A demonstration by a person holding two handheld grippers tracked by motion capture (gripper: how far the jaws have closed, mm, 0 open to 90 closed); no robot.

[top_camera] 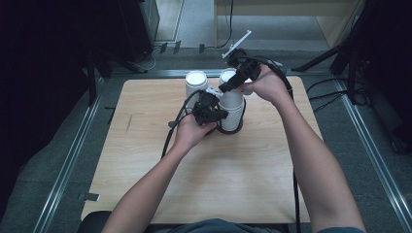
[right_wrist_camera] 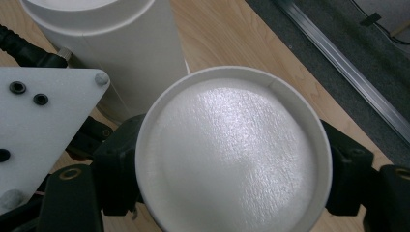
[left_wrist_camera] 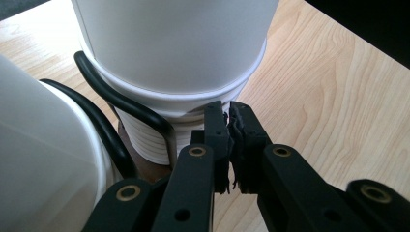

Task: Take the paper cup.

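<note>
Seen from above, a person's two forearms reach forward over a pale wooden bench (top_camera: 160,184), each hand holding a black claw. Nearest, the left claw (top_camera: 214,116) sits low beside the foot of a stack of upturned white paper cups (top_camera: 232,108). In the left gripper view its jaws are closed together with nothing between them, their tips just at the ribbed rims at the stack's base (left_wrist_camera: 159,140), where a black cable (left_wrist_camera: 121,101) curves around the cups. The stack appears to stand on a dark round base (top_camera: 229,129), though that part is dim and hard to make out.

Just beyond, the right claw (top_camera: 233,83) comes in from the right at the top of the stack. In the right gripper view its jaws stand on either side of the top cup (right_wrist_camera: 234,154), whose white underside faces the camera; they appear to grip it, though the contact itself is hidden by the cup's rim.

Farther back and to the left, a second stack of white cups (top_camera: 196,83) stands near the bench's far edge.
</note>
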